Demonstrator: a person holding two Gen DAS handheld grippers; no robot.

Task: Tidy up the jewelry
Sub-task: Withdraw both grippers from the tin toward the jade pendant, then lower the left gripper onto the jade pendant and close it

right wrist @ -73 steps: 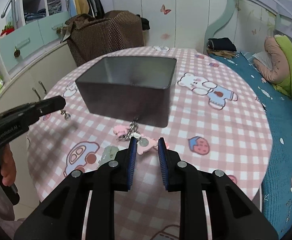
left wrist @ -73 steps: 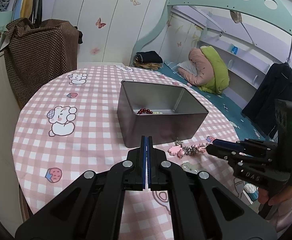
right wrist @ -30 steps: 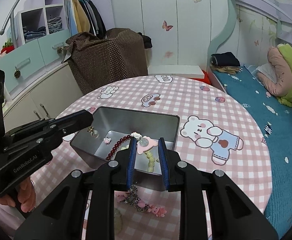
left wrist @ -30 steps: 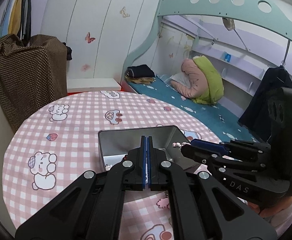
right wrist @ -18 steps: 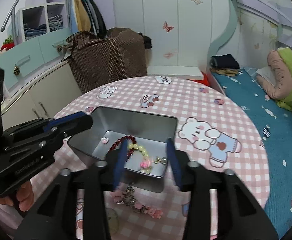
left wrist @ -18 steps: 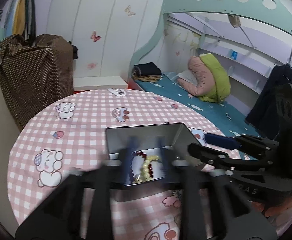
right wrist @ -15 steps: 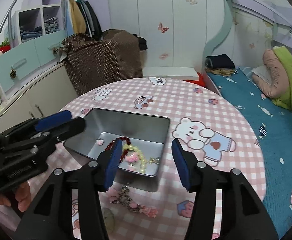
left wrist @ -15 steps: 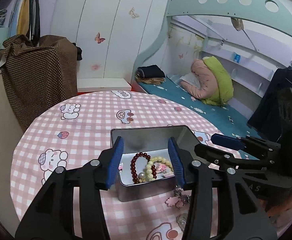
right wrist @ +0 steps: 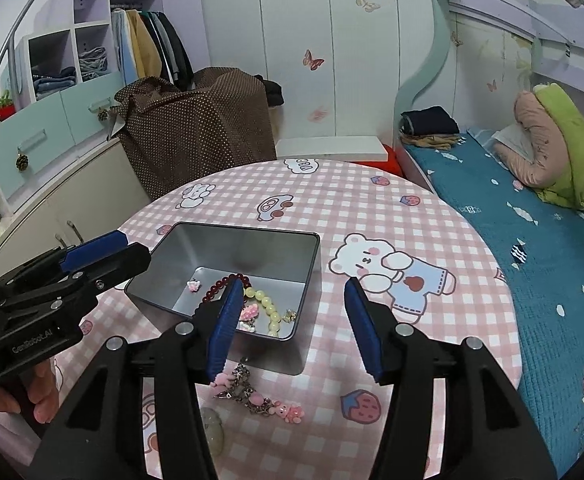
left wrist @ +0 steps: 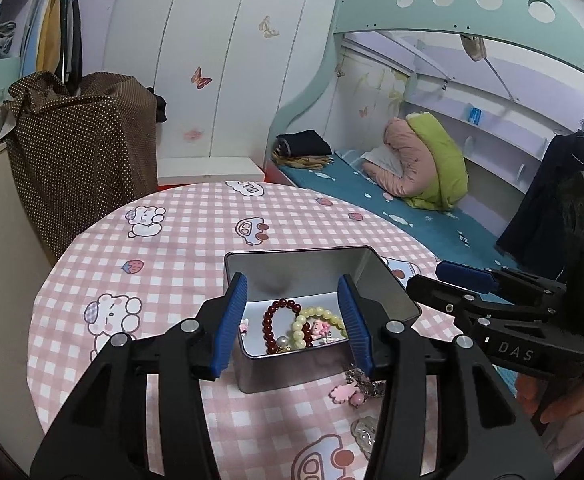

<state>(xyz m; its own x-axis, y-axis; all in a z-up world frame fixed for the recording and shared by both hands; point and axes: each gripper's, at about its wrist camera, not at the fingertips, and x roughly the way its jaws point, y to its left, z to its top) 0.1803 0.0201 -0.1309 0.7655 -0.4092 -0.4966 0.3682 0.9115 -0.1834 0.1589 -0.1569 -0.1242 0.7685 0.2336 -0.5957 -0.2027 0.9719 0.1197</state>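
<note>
A grey metal tin (left wrist: 391, 294) (right wrist: 309, 268) stands on the round pink checked table (left wrist: 180, 240). Inside lie a dark red bead bracelet (left wrist: 271, 322) (right wrist: 222, 286), a pale yellow bead bracelet (left wrist: 305, 322) (right wrist: 268, 304), pink charms (right wrist: 248, 314) and small earrings. A pink charm chain (left wrist: 351, 388) (right wrist: 258, 398) and a pale jade pendant (left wrist: 363, 432) (right wrist: 212, 426) lie on the cloth in front of the tin. My left gripper (left wrist: 293, 322) is open and empty above the tin. My right gripper (right wrist: 293, 326) is open and empty over the tin's near right corner.
A brown dotted cloth-covered object (left wrist: 80, 152) stands behind the table at the left. A bed with a blue cover (right wrist: 531, 216) runs along the right. White cabinets (right wrist: 52, 184) stand at the left.
Both grippers opened, from shut to wide open. The pink charm the right gripper held now lies inside the tin. Both grippers stay raised above the tin.
</note>
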